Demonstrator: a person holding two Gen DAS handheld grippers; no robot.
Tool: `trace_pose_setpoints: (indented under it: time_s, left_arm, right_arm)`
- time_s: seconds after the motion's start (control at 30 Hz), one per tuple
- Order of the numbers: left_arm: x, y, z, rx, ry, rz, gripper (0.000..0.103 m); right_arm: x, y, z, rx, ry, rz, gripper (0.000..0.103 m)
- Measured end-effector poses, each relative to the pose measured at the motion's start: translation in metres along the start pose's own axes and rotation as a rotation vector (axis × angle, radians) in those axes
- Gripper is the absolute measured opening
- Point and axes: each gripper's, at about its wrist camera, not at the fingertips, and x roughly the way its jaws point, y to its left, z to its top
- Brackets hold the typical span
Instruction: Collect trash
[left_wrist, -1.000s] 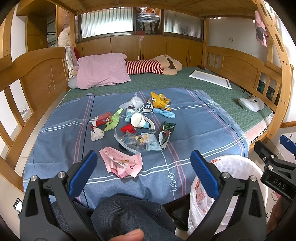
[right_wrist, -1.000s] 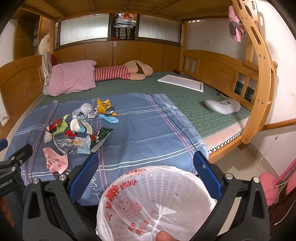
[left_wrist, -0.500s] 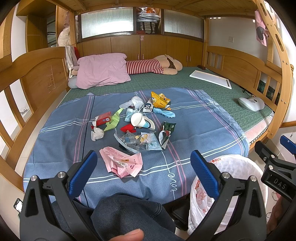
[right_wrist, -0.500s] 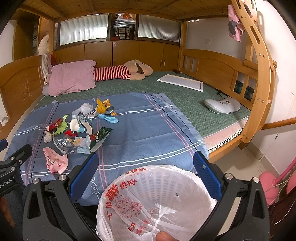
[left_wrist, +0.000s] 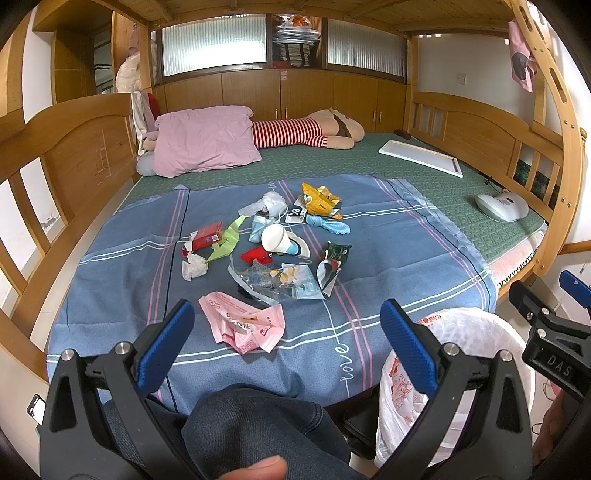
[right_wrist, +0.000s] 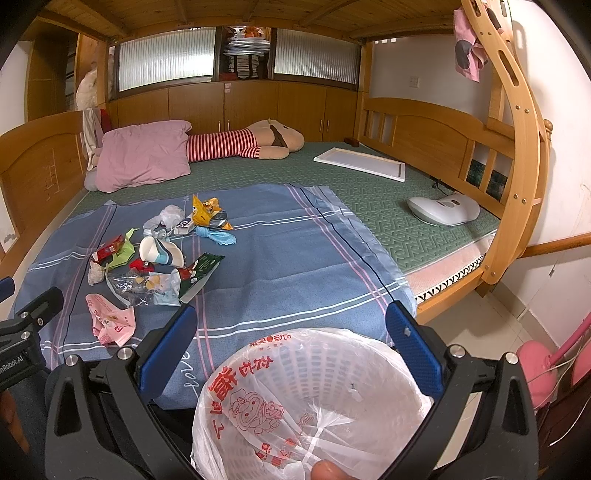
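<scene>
A pile of trash lies on the blue striped sheet (left_wrist: 388, 240): a pink wrapper (left_wrist: 243, 323) nearest, a clear plastic bag (left_wrist: 275, 282), a white paper cup (left_wrist: 275, 238), a red box (left_wrist: 207, 236), a yellow snack bag (left_wrist: 317, 199). My left gripper (left_wrist: 286, 328) is open and empty, held back above the bed's near edge. My right gripper (right_wrist: 291, 332) is open and empty above the white bin lined with a plastic bag (right_wrist: 314, 398). The bin also shows in the left wrist view (left_wrist: 476, 332). The pink wrapper shows in the right wrist view (right_wrist: 110, 317).
A pink pillow (left_wrist: 203, 140) and a striped plush toy (left_wrist: 306, 131) lie at the bed's far end. A white board (left_wrist: 421, 157) and a white device (left_wrist: 502, 206) lie on the green mat at right. Wooden bed rails (left_wrist: 55, 177) run along both sides. My knee (left_wrist: 251, 424) is below.
</scene>
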Motion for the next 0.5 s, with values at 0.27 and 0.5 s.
trace_pose_setpoints:
  time_s: [0.27, 0.5]
  left_arm:
    - [-0.001, 0.002, -0.006, 0.000, 0.002, 0.003, 0.100]
    - [0.011, 0.010, -0.010, -0.018, 0.028, 0.007, 0.100]
  right_arm:
    - [0.001, 0.000, 0.000, -0.003, 0.001, 0.001, 0.100]
    - [0.001, 0.001, 0.000, -0.007, -0.003, -0.008, 0.100]
